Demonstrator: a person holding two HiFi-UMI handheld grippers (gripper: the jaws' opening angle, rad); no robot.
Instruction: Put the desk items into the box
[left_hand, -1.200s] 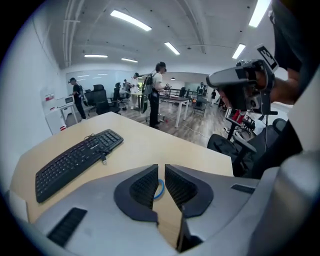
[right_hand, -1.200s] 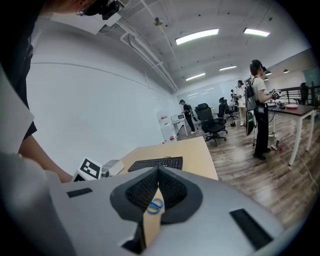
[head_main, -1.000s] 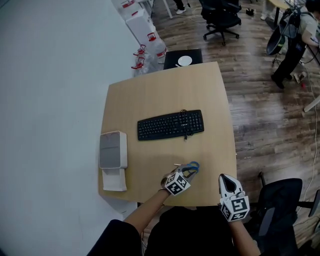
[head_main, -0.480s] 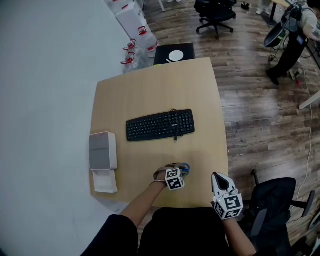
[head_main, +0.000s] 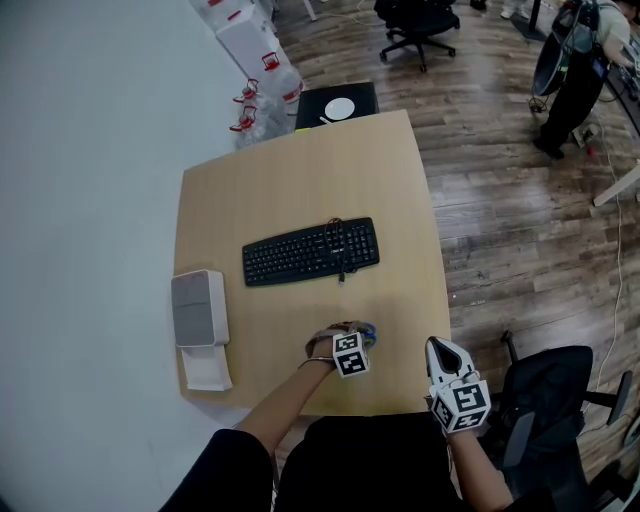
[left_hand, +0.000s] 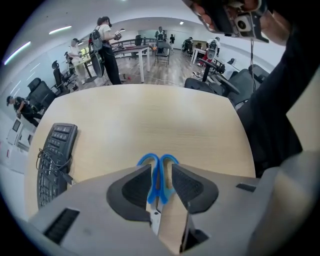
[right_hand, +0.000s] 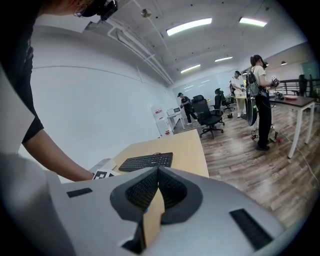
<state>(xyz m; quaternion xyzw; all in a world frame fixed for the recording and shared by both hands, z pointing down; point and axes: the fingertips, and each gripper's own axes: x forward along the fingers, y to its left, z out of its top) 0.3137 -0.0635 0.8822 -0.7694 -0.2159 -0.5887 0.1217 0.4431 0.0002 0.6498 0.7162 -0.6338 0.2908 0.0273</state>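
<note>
Blue-handled scissors (left_hand: 158, 175) lie on the wooden desk (head_main: 300, 180) near its front edge, their handles pointing away from me. My left gripper (left_hand: 161, 167) straddles them. Its jaws are opening: there is a gap on the right side and the pads do not press. In the head view the left gripper (head_main: 358, 338) covers most of the scissors (head_main: 368, 330). My right gripper (head_main: 438, 347) hovers at the desk's front right corner, shut and empty (right_hand: 158, 170). A grey-and-white box (head_main: 199, 308) stands at the desk's left edge.
A black keyboard (head_main: 310, 252) with a coiled cable lies mid-desk. An office chair (head_main: 560, 390) stands at my right. Beyond the far edge are a black stand with a white disc (head_main: 335, 105) and water bottles (head_main: 255, 50). People stand further back in the room.
The left gripper has come closer over the scissors, so less of the blue handles shows in the head view. The right gripper stays at the front right corner.
</note>
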